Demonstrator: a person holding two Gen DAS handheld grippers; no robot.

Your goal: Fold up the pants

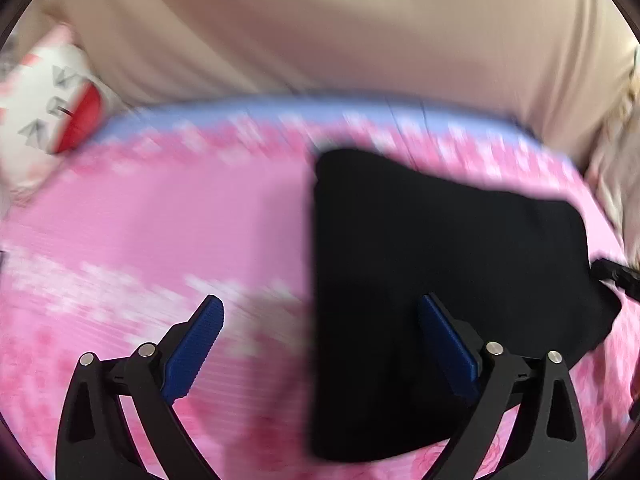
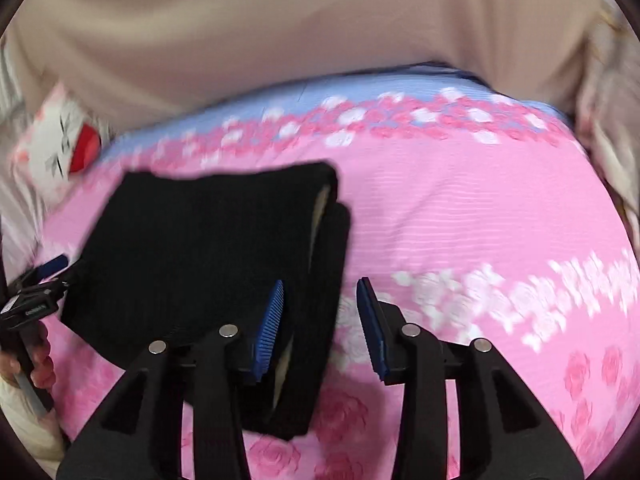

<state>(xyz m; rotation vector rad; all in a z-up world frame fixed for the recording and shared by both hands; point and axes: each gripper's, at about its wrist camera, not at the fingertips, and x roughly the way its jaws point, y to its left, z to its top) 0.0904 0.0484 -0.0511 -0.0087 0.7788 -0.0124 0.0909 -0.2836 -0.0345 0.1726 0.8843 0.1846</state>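
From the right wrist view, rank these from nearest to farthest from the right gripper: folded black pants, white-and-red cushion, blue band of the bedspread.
1. Folded black pants: just left of the right gripper, edge by its left finger.
2. White-and-red cushion: far left, beyond the pants.
3. Blue band of the bedspread: along the far edge; close to the cushion's rank.

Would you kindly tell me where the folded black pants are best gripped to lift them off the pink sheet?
I would grip the layered open edge of the black pants, where a pale lining shows between the folds, coming from the bare pink sheet beside it. One pinch there probably catches every layer, so the stack should stay folded.
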